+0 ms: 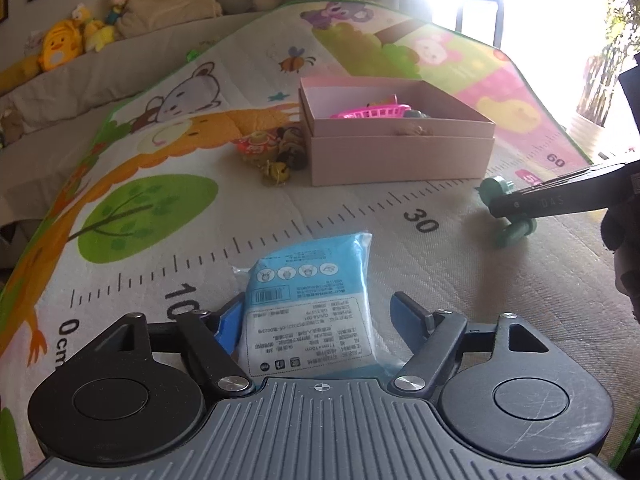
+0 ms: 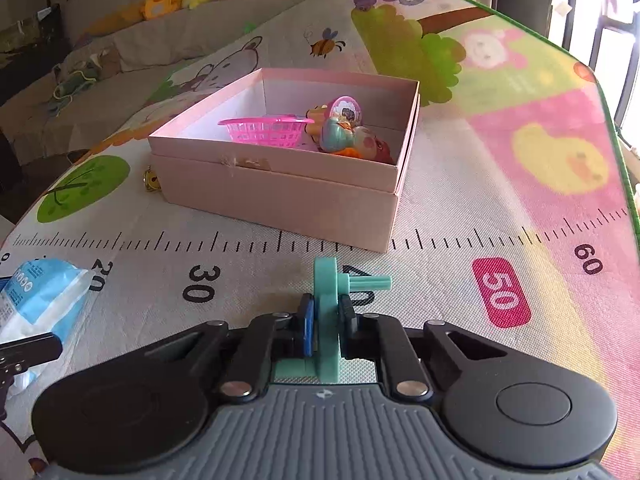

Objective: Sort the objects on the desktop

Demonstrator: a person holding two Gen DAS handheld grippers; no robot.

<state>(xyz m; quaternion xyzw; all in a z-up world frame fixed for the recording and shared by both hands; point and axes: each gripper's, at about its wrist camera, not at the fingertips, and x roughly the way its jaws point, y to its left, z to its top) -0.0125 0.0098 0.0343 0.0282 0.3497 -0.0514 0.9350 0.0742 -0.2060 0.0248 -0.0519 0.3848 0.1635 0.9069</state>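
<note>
The mint-green plastic toy with a flat disc and a short peg [image 2: 329, 312] stands on the play mat just in front of the pink cardboard box, and the right gripper [image 2: 325, 320] has its fingers clamped on the disc, one pad on each face. It looks light, hard and smooth; gripped across the thin disc it should stay put, though the peg sticking out to the right and the base below could swing if the hold is off-centre. The soft blue-and-white plastic-wrapped packet [image 1: 310, 304] lies further left on the printed ruler strip, between the fingers of the left gripper [image 1: 320, 320]: the left pad is at its edge, the right pad stands clear of it, so those fingers are apart and not yet squeezing. The packet is probably light, squashy and slick in its film, best taken across its short width near the middle so it does not fold or slip out. The open pink cardboard box [image 2: 276, 162], set on its own lid, already holds a pink plastic basket [image 2: 266, 130] and some small toys [image 2: 348, 132]; its near wall must be cleared before lowering anything in. The cartoon-printed play mat [image 2: 500, 184] is bare to the right of the box, while small trinkets [image 1: 276, 150] crowd the box's left side.
</note>
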